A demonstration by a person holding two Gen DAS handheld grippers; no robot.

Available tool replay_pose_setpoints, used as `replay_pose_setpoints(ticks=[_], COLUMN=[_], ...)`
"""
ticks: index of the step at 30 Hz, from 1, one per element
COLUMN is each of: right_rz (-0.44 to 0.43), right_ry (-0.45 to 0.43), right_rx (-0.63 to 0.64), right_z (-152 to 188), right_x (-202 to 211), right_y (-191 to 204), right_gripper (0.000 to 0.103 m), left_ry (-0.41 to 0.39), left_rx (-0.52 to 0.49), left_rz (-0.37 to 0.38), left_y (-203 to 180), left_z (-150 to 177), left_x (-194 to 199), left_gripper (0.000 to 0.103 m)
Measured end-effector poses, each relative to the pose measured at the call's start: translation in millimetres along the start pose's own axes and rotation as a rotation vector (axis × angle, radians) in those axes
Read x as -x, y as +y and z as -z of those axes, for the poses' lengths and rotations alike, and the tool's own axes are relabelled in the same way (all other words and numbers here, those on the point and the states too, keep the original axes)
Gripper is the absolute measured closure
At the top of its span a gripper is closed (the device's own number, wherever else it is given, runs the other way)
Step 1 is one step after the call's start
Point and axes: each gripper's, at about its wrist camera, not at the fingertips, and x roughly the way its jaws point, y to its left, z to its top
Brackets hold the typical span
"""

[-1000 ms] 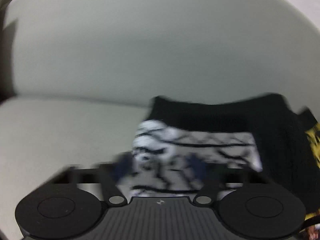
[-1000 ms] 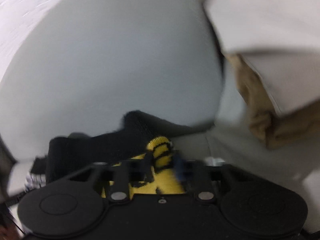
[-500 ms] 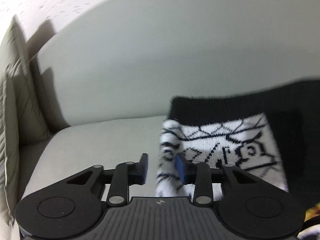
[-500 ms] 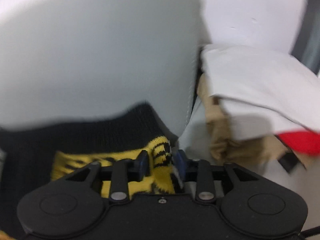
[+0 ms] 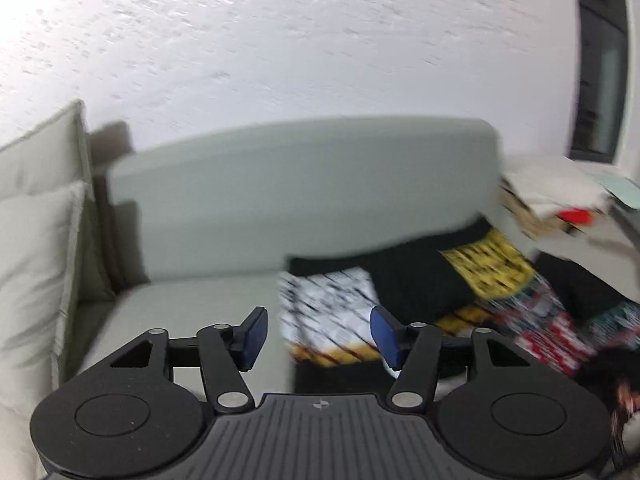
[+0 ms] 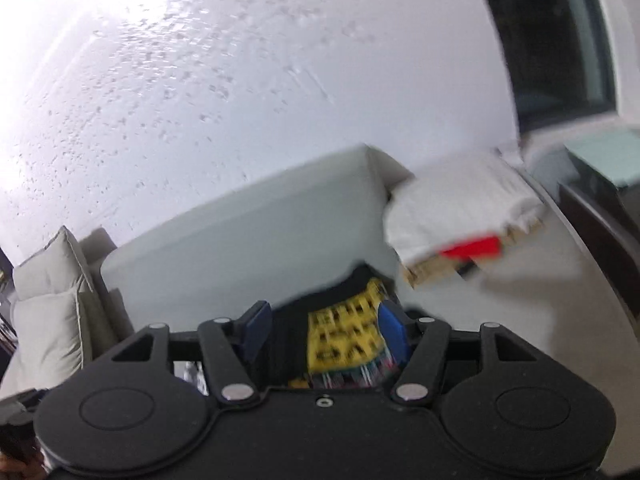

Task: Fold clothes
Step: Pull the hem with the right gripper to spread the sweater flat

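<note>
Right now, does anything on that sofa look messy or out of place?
Mostly the stack of folded clothes at the sofa's right end: it sits askew, edges uneven. The black patterned garment lies rumpled on the seat, both grippers open.

A black knit sweater (image 5: 420, 280) with white, yellow and red patterned panels lies folded flat on the pale sofa seat (image 5: 192, 304), against the backrest.
</note>
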Motion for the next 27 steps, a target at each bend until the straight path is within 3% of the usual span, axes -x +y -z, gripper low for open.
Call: replay_pose_setpoints(ticks=[5, 10, 14, 21, 22, 23, 25, 27], right_rz=[0.077, 0.14, 0.136, 0.065, 0.055, 0.068, 0.107, 0.112], right_ry=[0.115, 0.191, 0.219, 0.287, 0.292, 0.299, 0.292, 0.203], right_rx=[-0.138, -0.181, -0.184, -0.159, -0.152, -0.123, -0.065, -0.056], right_z=[27.4, 46.0, 37.4, 27.2, 25.9, 25.8, 26.4, 25.3], right_x=[-16.4, -63.4, -114.7, -179.7, -184.8, -185.1, -181.3, -160.1], right_y=[-72.9, -131.0, -160.1, -164.9, -162.4, -156.4, -144.0, -135.0], right_gripper=[0.044, 0.049, 0.049, 0.056, 0.065, 0.093, 0.095, 0.095], left_ry=[0.119, 0.235, 0.273, 0.253, 0.254, 0.255, 0.253, 0.238], left_rx=[0.002, 0.001, -0.01, 0.003, 0.011, 0.017, 0.023, 0.026], left_rz=[0.119, 0.234, 0.266, 0.229, 0.226, 0.224, 0.221, 0.218], left_y=[-59.6, -118.3, -144.8, -133.2, -131.1, -129.4, -127.1, -125.2], left_z=[43.0, 84.5, 100.0, 90.8, 90.4, 89.8, 88.8, 88.0], left_x=[-18.5, -36.5, -41.0, -36.0, -35.7, -34.7, -31.5, -25.9], left_gripper=[0.048, 0.051, 0.051, 0.05, 0.05, 0.05, 0.05, 0.05])
